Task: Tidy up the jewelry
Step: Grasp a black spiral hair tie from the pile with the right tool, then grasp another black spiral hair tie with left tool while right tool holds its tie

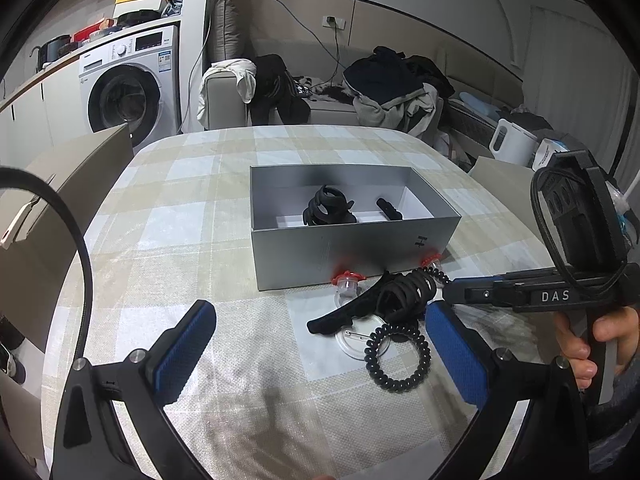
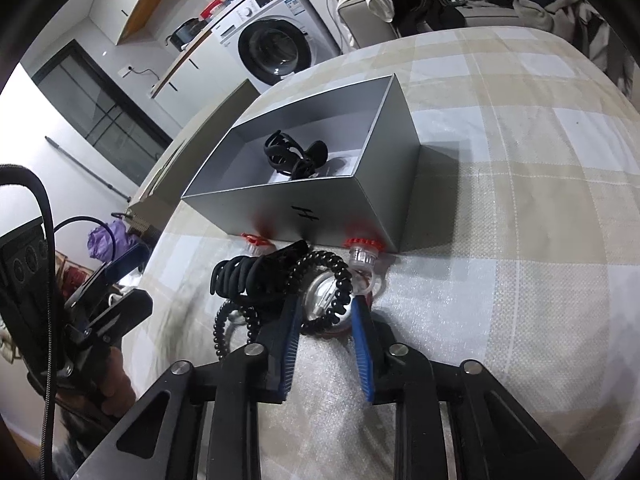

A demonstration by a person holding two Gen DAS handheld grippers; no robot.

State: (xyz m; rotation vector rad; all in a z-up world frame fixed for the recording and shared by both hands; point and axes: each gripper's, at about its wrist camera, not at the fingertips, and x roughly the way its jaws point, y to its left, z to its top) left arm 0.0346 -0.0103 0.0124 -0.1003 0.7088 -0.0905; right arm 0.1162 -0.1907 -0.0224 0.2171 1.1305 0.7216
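A grey open box [image 1: 352, 248] [image 2: 280, 200] stands mid-table with a black claw clip [image 1: 328, 208] [image 2: 292, 156] inside. In front of it lie a black claw clip [image 1: 384, 300] [image 2: 256, 276], black spiral hair ties [image 1: 396, 360] [image 2: 320, 292], a clear round badge [image 1: 360, 340] and two red-topped clear pieces [image 1: 346, 282] [image 2: 362, 254]. My left gripper [image 1: 320, 344] is open above the cloth before the pile. My right gripper [image 2: 326, 314] [image 1: 452, 292] is partly closed around a spiral tie and the clear disc, pads apart.
The table carries a checked beige cloth [image 1: 200, 240]. A chair back [image 1: 60, 200] stands at the left edge. A sofa with clothes [image 1: 360, 92] and a washing machine [image 1: 128, 92] are behind. A white kettle [image 1: 512, 142] sits at the right.
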